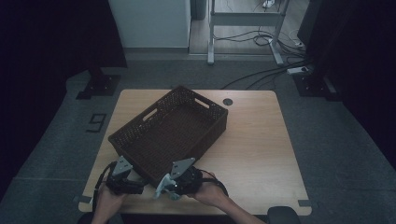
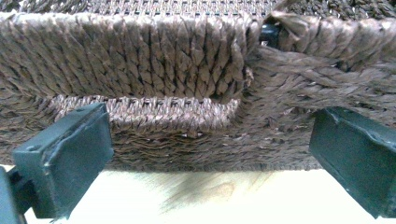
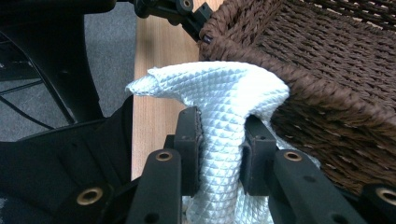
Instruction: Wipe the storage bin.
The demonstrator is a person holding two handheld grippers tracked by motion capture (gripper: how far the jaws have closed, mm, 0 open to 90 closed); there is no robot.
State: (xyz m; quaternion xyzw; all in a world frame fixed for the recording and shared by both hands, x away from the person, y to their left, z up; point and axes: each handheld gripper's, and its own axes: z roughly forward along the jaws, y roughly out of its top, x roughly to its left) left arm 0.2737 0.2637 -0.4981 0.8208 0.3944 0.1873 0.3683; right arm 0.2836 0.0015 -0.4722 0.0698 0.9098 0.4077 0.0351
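The right gripper [image 3: 223, 154] pinches a white quilted cloth [image 3: 219, 98] between its pads, the bunched fabric resting against the near rim of the dark brown woven wicker basket [image 1: 170, 133]. The left gripper [image 2: 210, 154] stands spread, facing the basket's wall on the pale wooden table [image 1: 252, 140].

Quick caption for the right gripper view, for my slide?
Right gripper clamps a bunched white cloth beside the wicker basket's rim.
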